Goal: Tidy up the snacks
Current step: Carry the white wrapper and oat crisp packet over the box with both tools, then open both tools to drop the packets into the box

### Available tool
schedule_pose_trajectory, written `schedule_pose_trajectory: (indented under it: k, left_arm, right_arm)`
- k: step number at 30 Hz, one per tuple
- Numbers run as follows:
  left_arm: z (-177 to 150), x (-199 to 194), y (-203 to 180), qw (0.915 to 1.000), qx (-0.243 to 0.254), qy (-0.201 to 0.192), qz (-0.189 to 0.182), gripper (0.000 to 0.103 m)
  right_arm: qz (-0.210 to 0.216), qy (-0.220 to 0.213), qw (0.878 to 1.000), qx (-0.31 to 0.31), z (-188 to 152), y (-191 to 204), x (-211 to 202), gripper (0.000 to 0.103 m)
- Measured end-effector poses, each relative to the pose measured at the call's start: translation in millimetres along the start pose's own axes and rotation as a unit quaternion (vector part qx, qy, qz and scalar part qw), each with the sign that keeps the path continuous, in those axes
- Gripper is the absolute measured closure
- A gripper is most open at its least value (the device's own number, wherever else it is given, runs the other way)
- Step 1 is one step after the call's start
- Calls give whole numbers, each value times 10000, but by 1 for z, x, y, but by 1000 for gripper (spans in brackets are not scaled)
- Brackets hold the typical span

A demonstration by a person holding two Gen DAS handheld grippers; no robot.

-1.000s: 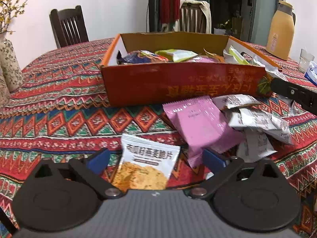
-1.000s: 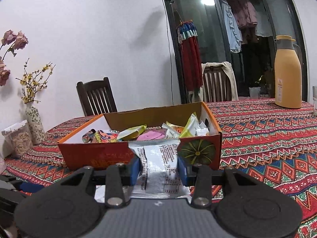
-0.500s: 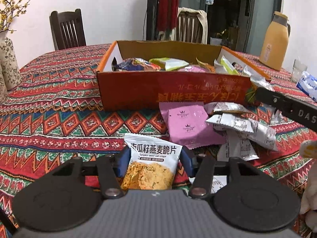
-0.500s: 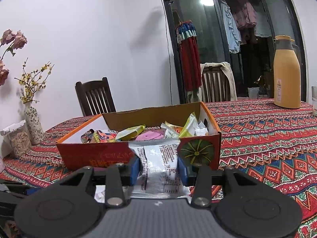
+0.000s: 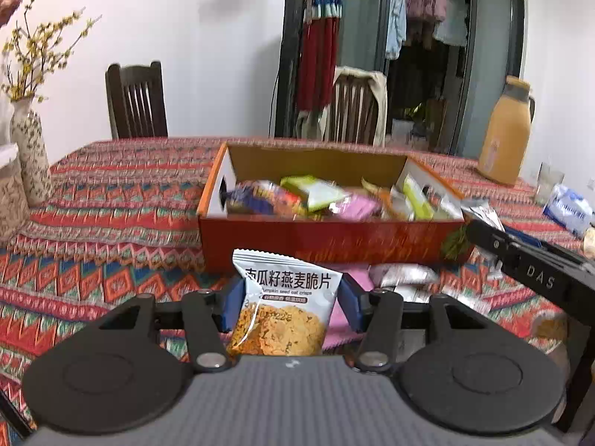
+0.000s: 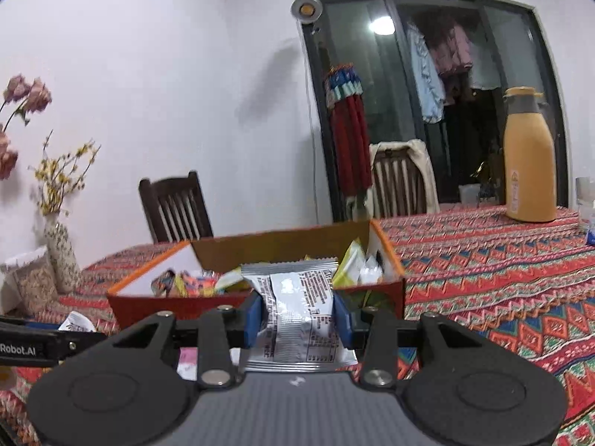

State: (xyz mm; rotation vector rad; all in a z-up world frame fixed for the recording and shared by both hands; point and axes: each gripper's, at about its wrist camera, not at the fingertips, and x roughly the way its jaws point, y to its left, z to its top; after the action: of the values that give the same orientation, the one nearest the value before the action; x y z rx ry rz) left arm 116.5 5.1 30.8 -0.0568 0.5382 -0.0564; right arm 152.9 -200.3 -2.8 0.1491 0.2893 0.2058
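An orange cardboard box (image 5: 327,239) with several snacks in it stands mid-table on the patterned cloth. My left gripper (image 5: 292,301) is shut on a white pumpkin-seed oat crisps packet (image 5: 286,312), held up off the cloth just in front of the box. A pink packet (image 5: 347,319) and silver packets (image 5: 405,275) lie loose on the cloth below it. In the right wrist view my right gripper (image 6: 299,314) is shut on a silver packet (image 6: 297,308), near the front wall of the box (image 6: 178,306). The right gripper's body (image 5: 528,271) shows at the right of the left wrist view.
An orange thermos (image 5: 505,133), a glass and a blue tissue pack (image 5: 569,212) stand at the far right. A patterned vase (image 5: 31,156) with yellow twigs is at the left edge. Two wooden chairs (image 5: 135,100) stand behind the table.
My left gripper closed on the oat crisps packet and lifted it off the cloth toward the box. The right gripper stayed put with its silver packet.
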Motion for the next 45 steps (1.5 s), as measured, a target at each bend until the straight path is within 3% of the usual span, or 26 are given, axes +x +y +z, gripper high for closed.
schedule_pose_trajectory:
  k: [10, 19, 29, 31, 41, 44, 45]
  left_arm:
    - [55, 11, -10, 9989, -100, -447, -98, 49]
    - [102, 48, -20, 9983, -94, -564, 51, 49]
    - [101, 105, -19, 9971, -265, -681, 204, 49]
    - [97, 113, -17, 9982, -239, -524, 193, 49]
    - [89, 117, -10, 9982, -295, -491, 172, 49]
    - [89, 117, -12, 9982, -288, -493, 205, 46]
    - [88, 116, -12, 9980, -304, -496, 230, 43]
  right_arm:
    - [-249, -287, 9992, -142, 54, 3, 8, 63]
    - [-454, -510, 9969, -387, 101, 6, 54, 63]
    - [-400, -200, 9982, -406, 79, -3, 103, 63]
    - [-412, -132, 9982, -423, 73, -3, 108, 63]
    - [-346, 39, 9980, -521, 60, 1, 117, 63]
    - [-327, 99, 9982, -498, 58, 1, 118, 61]
    - [-328, 106, 9983, -477, 57, 1, 118, 55]
